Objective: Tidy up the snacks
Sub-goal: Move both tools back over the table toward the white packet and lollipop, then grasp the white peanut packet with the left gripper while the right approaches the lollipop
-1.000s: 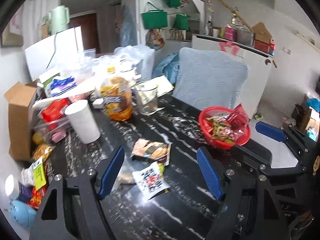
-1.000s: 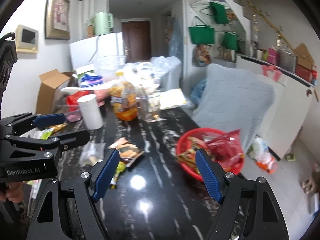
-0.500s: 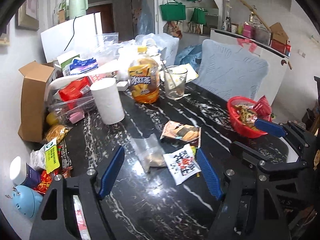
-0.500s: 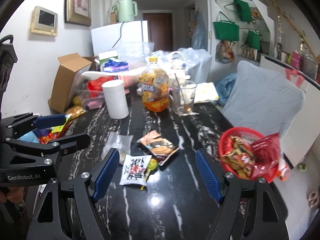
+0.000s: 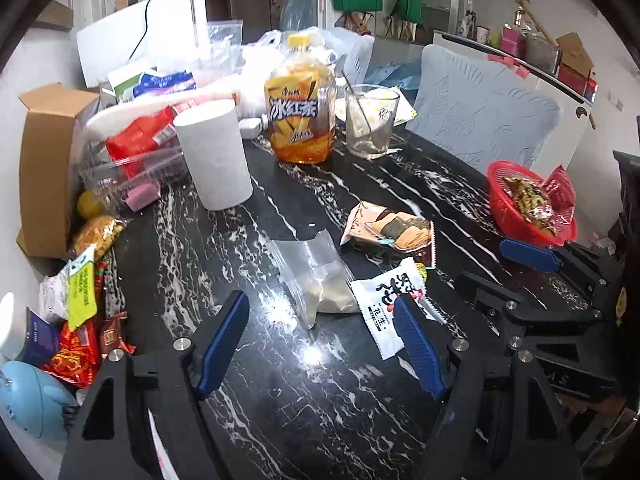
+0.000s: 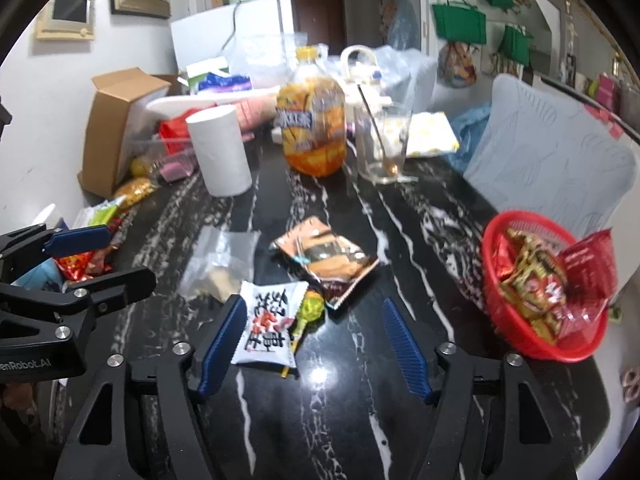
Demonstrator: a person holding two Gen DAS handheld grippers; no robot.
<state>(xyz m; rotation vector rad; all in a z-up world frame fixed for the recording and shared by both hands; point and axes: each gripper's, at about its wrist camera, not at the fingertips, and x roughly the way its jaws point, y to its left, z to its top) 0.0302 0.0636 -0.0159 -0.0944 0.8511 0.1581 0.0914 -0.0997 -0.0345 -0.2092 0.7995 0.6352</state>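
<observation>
Glossy veined black table [image 5: 304, 392], crinkly packets [image 5: 390, 229]

Black marble table [image 5: 304, 400], white walls [image 6: 48, 120]

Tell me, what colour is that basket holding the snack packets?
Red: the basket shows best in the right wrist view.

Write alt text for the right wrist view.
The right gripper, jaws open and empty, hangs over a black marble table just short of a white snack packet and a cracker packet. A red basket of snacks sits right.
</observation>
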